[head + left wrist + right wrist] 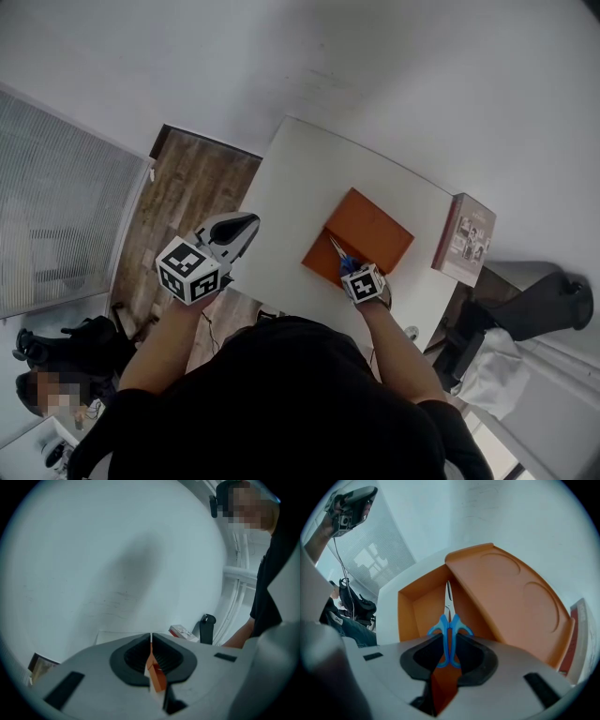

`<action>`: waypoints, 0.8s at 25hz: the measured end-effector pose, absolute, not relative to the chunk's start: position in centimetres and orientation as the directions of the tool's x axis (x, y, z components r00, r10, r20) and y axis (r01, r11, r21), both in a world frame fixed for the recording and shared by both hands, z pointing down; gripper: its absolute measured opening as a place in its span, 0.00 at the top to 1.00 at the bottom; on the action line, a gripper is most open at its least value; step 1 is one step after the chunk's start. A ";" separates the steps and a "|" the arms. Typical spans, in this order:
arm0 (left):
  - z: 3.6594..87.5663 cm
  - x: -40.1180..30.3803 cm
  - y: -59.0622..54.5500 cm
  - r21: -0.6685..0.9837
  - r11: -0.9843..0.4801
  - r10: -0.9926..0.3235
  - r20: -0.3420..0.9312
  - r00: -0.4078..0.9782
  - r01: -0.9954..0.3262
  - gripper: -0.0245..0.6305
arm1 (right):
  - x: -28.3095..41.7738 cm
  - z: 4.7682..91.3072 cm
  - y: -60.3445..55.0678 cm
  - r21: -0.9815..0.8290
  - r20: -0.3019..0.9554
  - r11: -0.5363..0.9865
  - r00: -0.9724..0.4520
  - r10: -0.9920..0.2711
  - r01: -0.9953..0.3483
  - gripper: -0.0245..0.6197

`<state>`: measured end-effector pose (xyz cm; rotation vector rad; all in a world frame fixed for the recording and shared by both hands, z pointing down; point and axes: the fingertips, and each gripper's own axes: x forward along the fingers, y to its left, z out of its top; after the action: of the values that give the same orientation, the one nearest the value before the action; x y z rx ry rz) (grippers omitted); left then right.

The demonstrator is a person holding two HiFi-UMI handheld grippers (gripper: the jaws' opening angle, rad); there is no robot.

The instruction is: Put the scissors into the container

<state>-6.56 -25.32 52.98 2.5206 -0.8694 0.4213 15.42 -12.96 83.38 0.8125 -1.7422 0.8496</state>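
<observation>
Right gripper [449, 641] fingers [474, 657] clamped on blue-handled scissors [450, 629], blades pointing into open orange box container [408, 606], frame centre. Left gripper [151, 644] fingers [133, 657] pressed together, nothing between, lower centre. Hardcover book [466, 234] print too small to read.

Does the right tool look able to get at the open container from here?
Likely yes. The right tool, shut on the scissors, points straight into the open container; its lid leans away right, and nothing lies between.

White table [291, 206]. Open orange container [370, 230] lies on it, directly ahead of R gripper [352, 270]; book [466, 237] to gripper's right, at table edge.
</observation>
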 end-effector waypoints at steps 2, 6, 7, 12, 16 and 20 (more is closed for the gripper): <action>53.0 -6.7 -25.2 0.305 -0.706 -0.505 0.415 0.757 -0.639 0.93 | 15.5 83.6 -13.0 -0.161 0.953 0.531 -0.272 -0.137 -0.832 0.83; 53.0 -7.0 -25.2 0.308 -0.705 -0.503 0.418 0.757 -0.639 0.93 | 15.2 83.3 -13.5 -0.151 0.951 0.536 -0.270 -0.151 -0.831 0.83; 53.0 -7.1 -25.1 0.309 -0.704 -0.503 0.418 0.757 -0.639 0.93 | 15.2 83.2 -13.5 -0.148 0.952 0.536 -0.267 -0.151 -0.831 0.83; 53.0 -7.5 -24.8 0.322 -0.700 -0.500 0.415 0.760 -0.637 0.93 | 15.1 83.5 -13.5 -0.138 0.954 0.532 -0.257 -0.156 -0.836 0.82; 52.9 -8.0 -24.4 0.345 -0.687 -0.505 0.406 0.762 -0.639 0.93 | 15.2 83.5 -13.5 -0.131 0.955 0.521 -0.249 -0.162 -0.844 0.82; 53.0 -8.4 -24.1 0.353 -0.684 -0.503 0.405 0.764 -0.638 0.93 | 15.1 83.6 -13.4 -0.141 0.952 0.511 -0.257 -0.164 -0.848 0.80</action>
<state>-8.41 -24.05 52.98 2.4790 -0.8590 0.3793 15.11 -13.39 83.65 0.8583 -1.7302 0.8350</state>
